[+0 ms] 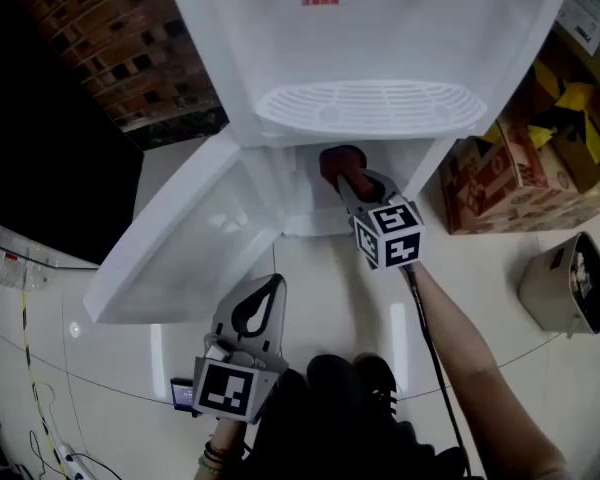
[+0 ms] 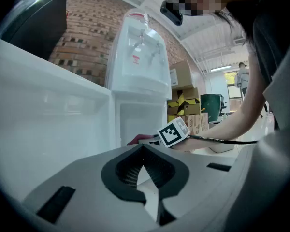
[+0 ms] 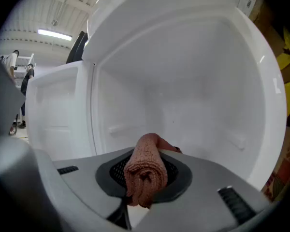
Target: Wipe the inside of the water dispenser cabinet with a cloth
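We've got the rolled pink terry cloth [image 3: 146, 173] pinched tight in the right gripper's [image 1: 355, 186] jaws, poked into the open white plastic dispenser cabinet [image 3: 198, 95]. Its white door [image 1: 180, 258] stands wide open. The left gripper [image 1: 260, 303] hovers near it, jaws pressed together, empty.

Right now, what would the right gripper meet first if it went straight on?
Probably the white back wall of the open cabinet, with the rolled pink cloth in the right gripper touching first; depth is unclear.
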